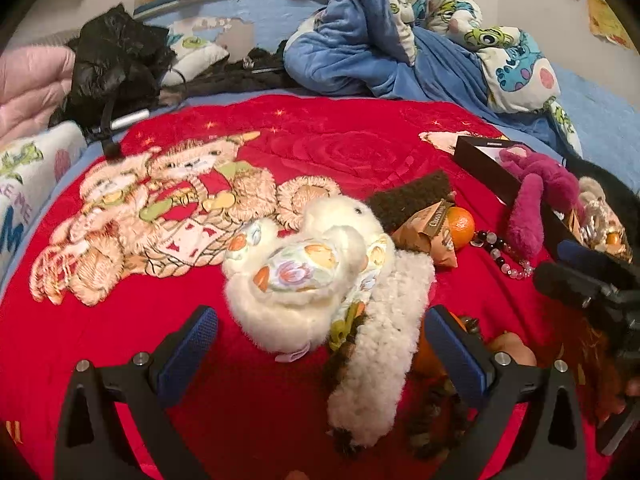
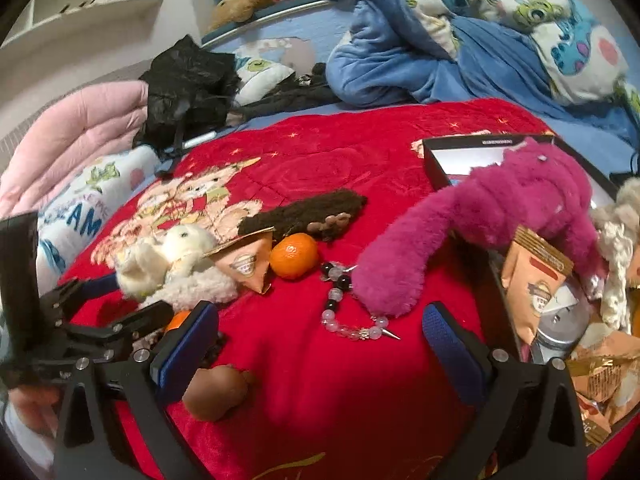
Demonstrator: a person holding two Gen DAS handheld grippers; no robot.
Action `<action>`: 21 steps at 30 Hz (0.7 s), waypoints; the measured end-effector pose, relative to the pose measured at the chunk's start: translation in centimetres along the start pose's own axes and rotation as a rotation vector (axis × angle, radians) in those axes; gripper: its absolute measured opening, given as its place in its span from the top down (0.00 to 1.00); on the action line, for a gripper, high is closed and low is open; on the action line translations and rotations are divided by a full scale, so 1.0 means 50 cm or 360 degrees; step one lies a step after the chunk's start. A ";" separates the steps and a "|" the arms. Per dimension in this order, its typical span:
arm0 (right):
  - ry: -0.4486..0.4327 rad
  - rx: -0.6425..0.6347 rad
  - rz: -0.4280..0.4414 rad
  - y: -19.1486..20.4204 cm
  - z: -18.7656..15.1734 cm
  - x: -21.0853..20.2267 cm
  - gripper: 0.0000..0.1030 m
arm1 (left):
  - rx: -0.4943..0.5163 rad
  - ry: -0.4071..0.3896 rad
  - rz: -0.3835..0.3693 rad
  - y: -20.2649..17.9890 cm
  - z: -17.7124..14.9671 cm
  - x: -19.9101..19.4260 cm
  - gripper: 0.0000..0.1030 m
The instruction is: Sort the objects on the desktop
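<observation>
My left gripper (image 1: 320, 350) is open, its blue pads on either side of a white plush toy (image 1: 304, 272) that lies on a cream fleecy strip (image 1: 380, 340). The pads do not touch the toy. My right gripper (image 2: 320, 344) is open over bare red blanket, just short of a bead bracelet (image 2: 344, 312). Beyond the bracelet sit an orange (image 2: 294, 256) and a snack packet (image 2: 248, 264). A pink plush (image 2: 480, 216) hangs over the edge of a black box (image 2: 436, 160) that holds snack packets and other items.
A red blanket (image 2: 320, 160) with a bear print covers the bed. A dark brown fuzzy piece (image 2: 304, 212) lies behind the orange, and a brown lump (image 2: 218, 396) near my right gripper's left finger. Blue bedding (image 1: 360, 40), a black bag (image 1: 116, 60) and pink quilt (image 2: 80, 132) lie behind.
</observation>
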State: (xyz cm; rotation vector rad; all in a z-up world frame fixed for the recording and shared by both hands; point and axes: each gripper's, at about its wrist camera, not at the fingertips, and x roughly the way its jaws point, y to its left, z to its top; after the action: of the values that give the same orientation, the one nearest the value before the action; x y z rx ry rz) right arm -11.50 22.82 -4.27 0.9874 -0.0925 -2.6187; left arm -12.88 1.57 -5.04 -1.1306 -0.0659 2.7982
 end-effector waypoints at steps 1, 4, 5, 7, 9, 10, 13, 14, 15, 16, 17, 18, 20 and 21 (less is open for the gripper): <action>0.0009 -0.0009 -0.0017 0.003 -0.001 0.004 0.00 | -0.0018 0.0007 -0.0014 0.004 0.000 0.003 0.00; 0.0031 -0.0023 -0.0064 0.005 0.000 0.014 0.00 | -0.0057 0.0038 -0.0006 0.013 0.001 0.014 0.00; 0.0037 -0.0024 -0.0075 0.005 0.000 0.017 0.00 | -0.0050 0.0045 0.0012 0.013 0.002 0.017 0.00; 0.0052 -0.0023 -0.0101 0.003 0.001 0.022 0.01 | 0.0004 0.0031 0.0062 0.003 0.003 0.017 0.00; 0.0057 -0.0029 -0.0115 0.004 0.001 0.022 0.02 | 0.0102 0.0000 0.0155 -0.019 0.003 0.012 0.00; 0.0055 -0.0027 -0.0112 0.004 0.000 0.021 0.03 | 0.0141 -0.0011 0.0191 -0.027 0.002 0.011 0.00; 0.0065 -0.0021 -0.0127 -0.001 0.000 0.017 0.09 | 0.0218 0.0003 0.0256 -0.044 -0.002 0.016 0.00; 0.0073 -0.0027 -0.0139 -0.001 -0.001 0.017 0.12 | 0.0212 0.0009 0.0249 -0.041 -0.002 0.017 0.00; 0.0091 -0.0036 -0.0171 -0.002 -0.002 0.018 0.15 | 0.0180 0.0024 0.0218 -0.032 -0.001 0.020 0.00; 0.0103 -0.0043 -0.0195 -0.002 -0.003 0.019 0.19 | 0.0152 0.0042 0.0187 -0.024 0.000 0.023 0.00; 0.0117 -0.0051 -0.0224 -0.003 -0.004 0.021 0.23 | 0.0132 0.0059 0.0165 -0.020 -0.001 0.026 0.00; 0.0129 -0.0059 -0.0252 -0.003 -0.005 0.023 0.25 | 0.0098 0.0089 0.0129 -0.011 -0.001 0.033 0.00; 0.0128 -0.0059 -0.0250 -0.004 -0.005 0.021 0.25 | 0.0050 0.0135 0.0084 0.002 -0.003 0.043 0.00; 0.0124 -0.0051 -0.0237 -0.006 -0.005 0.018 0.25 | 0.0047 0.0135 0.0082 0.003 -0.003 0.045 0.00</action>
State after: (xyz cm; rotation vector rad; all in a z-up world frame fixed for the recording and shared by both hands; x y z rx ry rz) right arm -12.07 22.82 -5.09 1.1236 0.0430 -2.7015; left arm -14.40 1.72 -6.71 -1.2599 0.0128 2.7815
